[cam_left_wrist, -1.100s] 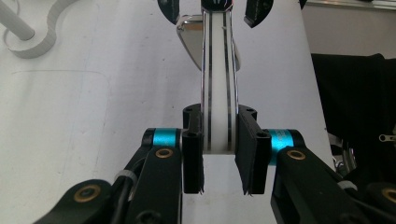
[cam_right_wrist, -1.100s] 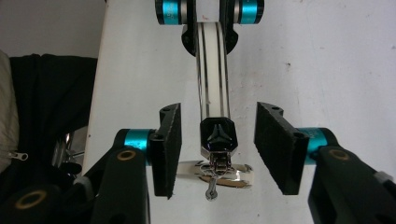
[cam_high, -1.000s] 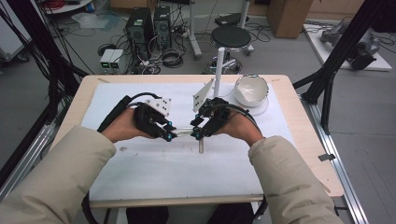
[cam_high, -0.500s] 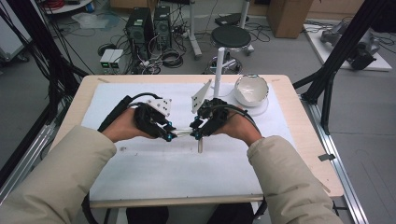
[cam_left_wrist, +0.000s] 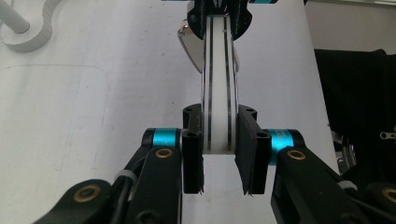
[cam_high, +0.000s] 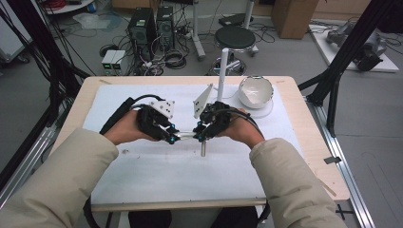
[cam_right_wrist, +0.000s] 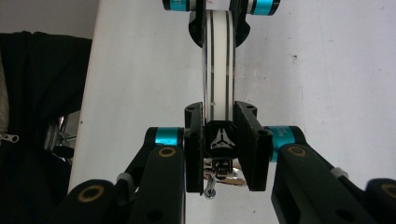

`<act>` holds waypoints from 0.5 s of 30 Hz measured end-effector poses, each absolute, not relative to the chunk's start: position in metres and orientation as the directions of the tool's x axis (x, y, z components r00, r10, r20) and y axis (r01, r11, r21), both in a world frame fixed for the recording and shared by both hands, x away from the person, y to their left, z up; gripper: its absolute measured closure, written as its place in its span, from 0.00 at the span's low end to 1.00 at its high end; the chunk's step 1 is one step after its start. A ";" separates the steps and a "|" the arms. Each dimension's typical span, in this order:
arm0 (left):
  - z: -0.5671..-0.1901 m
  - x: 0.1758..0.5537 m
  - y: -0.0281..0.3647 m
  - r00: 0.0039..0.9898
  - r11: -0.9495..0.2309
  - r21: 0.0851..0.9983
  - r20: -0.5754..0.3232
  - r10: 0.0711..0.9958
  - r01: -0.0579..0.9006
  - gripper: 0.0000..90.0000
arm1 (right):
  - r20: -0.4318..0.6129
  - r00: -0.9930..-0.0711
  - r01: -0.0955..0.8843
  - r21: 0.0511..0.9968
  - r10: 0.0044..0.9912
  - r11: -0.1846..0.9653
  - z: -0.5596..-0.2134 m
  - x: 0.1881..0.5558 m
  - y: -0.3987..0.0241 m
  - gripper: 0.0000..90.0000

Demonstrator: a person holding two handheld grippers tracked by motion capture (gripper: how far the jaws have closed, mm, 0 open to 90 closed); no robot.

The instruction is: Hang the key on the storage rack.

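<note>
Both grippers were clamped on the same white strap (cam_left_wrist: pixel 218 84), held just above the table's white mat (cam_high: pixel 157 171); left gripper (cam_left_wrist: pixel 219 154) pinched one end, and right gripper (cam_right_wrist: pixel 219 144), jaws just finished closing, squeezed the black buckle (cam_right_wrist: pixel 219 139) end

Both forearms reach in, hands level. The left claw (cam_high: pixel 172 137) and right claw (cam_high: pixel 199 137) face each other tip to tip, each clamped shut; the right has just been closing.
</note>
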State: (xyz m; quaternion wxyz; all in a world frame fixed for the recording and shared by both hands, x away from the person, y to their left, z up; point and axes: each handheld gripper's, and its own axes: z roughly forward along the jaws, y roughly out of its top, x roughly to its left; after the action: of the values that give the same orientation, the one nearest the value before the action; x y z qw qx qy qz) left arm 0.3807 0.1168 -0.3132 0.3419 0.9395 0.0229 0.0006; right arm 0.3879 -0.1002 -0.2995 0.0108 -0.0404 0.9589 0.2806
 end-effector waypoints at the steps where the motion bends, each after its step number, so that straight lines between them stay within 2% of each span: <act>1: -0.313 0.381 0.117 0.999 -0.765 0.642 -0.015 0.043 0.043 0.82 | -0.039 -0.997 -0.077 0.539 -0.066 0.839 -0.299 0.388 -0.101 0.83; 11: -0.312 0.382 0.118 1.000 -0.754 0.656 0.004 0.018 0.011 0.81 | -0.046 -0.997 -0.074 0.545 -0.058 0.835 -0.299 0.386 -0.104 0.83; 13: -0.312 0.383 0.121 1.000 -0.732 0.681 0.013 0.022 0.007 0.81 | -0.050 -0.997 -0.073 0.559 -0.054 0.826 -0.299 0.386 -0.106 0.83; 14: -0.312 0.383 0.122 0.999 -0.714 0.700 0.023 0.031 0.006 0.79 | -0.047 -0.998 -0.062 0.562 -0.043 0.825 -0.299 0.387 -0.107 0.83; 15: -0.312 0.383 0.122 0.999 -0.714 0.700 0.023 0.031 0.006 0.72 | -0.050 -0.998 -0.059 0.564 -0.038 0.823 -0.299 0.387 -0.109 0.83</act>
State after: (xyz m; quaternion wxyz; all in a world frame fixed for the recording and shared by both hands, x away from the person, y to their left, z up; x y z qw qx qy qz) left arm 0.3832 0.1221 -0.3117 0.3780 0.9256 0.0100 0.0163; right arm 0.3871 -0.1086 -0.2987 0.0181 -0.0253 0.9547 0.2960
